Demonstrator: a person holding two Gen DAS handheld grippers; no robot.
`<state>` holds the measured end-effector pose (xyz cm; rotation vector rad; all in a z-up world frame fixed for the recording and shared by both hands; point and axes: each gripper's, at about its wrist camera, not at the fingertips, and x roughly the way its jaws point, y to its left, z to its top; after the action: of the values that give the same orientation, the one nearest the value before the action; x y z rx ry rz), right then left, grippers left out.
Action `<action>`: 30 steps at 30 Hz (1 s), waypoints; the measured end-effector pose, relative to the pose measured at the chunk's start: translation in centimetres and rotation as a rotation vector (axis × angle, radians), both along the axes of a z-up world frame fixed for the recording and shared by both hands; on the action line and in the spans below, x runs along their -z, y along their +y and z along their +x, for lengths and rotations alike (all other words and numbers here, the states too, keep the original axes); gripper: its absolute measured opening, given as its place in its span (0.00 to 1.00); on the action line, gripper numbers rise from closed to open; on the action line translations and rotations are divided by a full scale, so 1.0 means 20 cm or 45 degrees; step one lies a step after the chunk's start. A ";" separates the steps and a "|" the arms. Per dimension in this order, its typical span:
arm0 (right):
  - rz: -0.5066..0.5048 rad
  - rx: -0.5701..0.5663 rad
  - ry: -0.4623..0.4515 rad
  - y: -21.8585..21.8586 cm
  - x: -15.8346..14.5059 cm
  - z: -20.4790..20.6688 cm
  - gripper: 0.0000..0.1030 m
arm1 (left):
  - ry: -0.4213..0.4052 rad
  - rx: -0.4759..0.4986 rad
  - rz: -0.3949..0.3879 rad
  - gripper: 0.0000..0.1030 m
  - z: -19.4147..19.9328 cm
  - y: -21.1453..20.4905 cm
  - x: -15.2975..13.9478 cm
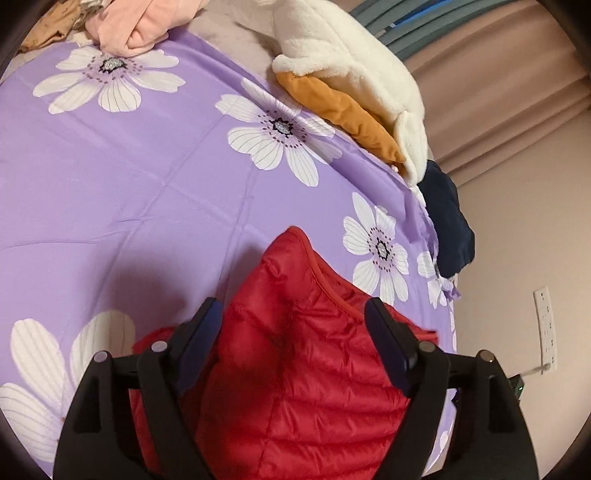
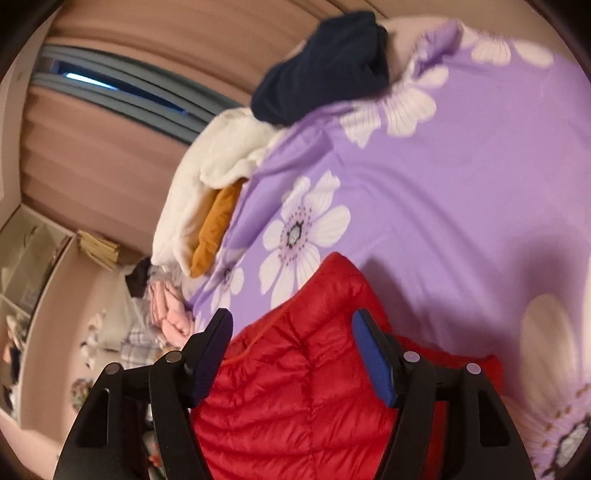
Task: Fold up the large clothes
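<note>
The left gripper (image 1: 295, 332) hovers over the red quilted jacket (image 1: 295, 369), its jaws spread wide with the padding below and between them; neither pad presses the fabric, so nothing is gripped. The right gripper (image 2: 291, 354) is the same: jaws apart, straddling the red jacket in its own view, pads clear of it.

The jacket, 1 in number, lies on the purple flowered bed cover (image 1: 129, 184) at the bed's near edge, its collar end pointing toward the middle of the bed. It looks puffy and slick, so I judge the main risk to be that a fold springs open or slides once let go. With both grippers free, a fresh pinch may also catch only the top layer and drag it off the layer beneath, skewing the fold. So near the edge, a careless pull could tip part of it off the bed.

Farther off, along the bed's far-right edge, sit 1 cream fleece garment (image 1: 351, 74) on 1 mustard garment (image 1: 343, 114), with 1 navy garment (image 1: 447, 221) just beside them at the corner. At the far-left corner lie 1 pink garment (image 1: 129, 26) and 1 tan one (image 1: 51, 29). I count 6 garments on the bed and 2 grippers. Beyond the bed hang curtains (image 1: 498, 92).
</note>
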<state>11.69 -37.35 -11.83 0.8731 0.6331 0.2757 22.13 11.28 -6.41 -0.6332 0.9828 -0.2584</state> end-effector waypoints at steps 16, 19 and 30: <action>-0.906 -0.159 -0.194 0.58 0.04 -0.46 0.61 | -0.226 0.317 0.610 0.51 -0.55 -0.47 0.03; -0.956 -0.178 -0.186 0.63 0.08 -0.47 0.55 | -0.244 0.354 0.646 0.41 -0.60 -0.53 0.08; -1.012 -0.227 -0.032 0.68 0.34 -0.41 0.52 | -0.195 0.436 0.752 0.41 -0.60 -0.61 0.32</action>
<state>3.57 -23.69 -18.60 0.0508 0.7205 0.1690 10.06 -1.02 -12.81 0.0954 0.9551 -0.2947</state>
